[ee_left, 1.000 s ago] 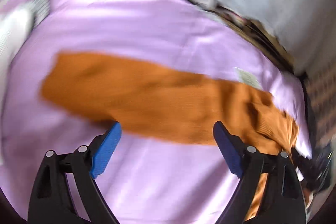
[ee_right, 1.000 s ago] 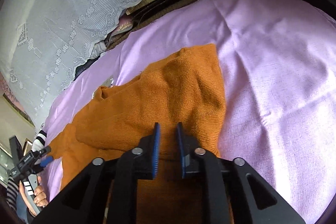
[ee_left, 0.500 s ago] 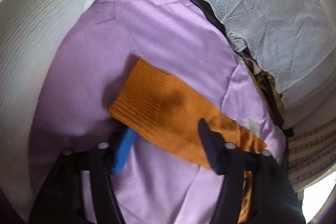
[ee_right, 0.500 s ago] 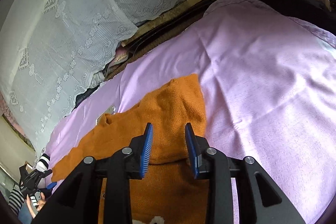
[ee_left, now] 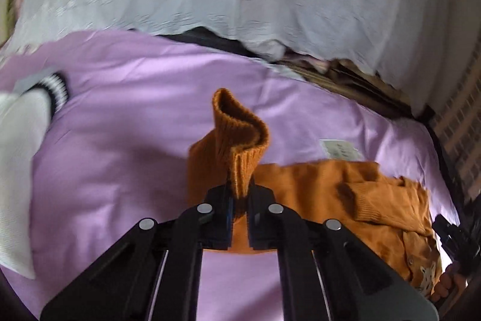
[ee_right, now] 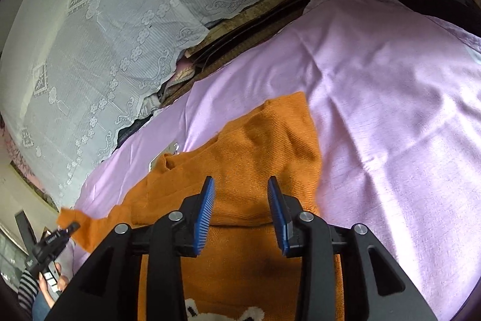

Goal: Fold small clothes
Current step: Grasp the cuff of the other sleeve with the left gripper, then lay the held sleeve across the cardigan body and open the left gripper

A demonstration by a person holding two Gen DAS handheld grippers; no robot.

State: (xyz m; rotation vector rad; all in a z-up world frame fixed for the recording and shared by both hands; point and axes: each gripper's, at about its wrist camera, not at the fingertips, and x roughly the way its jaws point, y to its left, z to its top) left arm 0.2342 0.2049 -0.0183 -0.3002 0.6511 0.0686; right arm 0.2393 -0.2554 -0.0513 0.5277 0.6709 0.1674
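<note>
Two tongs work one orange knitted sweater [ee_right: 264, 158] spread on the lilac bedsheet [ee_right: 390, 110]: the left tongs [ee_left: 239, 200] pinch its lifted ribbed cuff [ee_left: 240, 137], while the right tongs [ee_right: 241, 212] hover spread apart above its body.

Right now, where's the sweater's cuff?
In the left wrist view the cuff stands centre frame, pinched in the left hand-held gripper above the purple sheet, left of the sweater.
</note>
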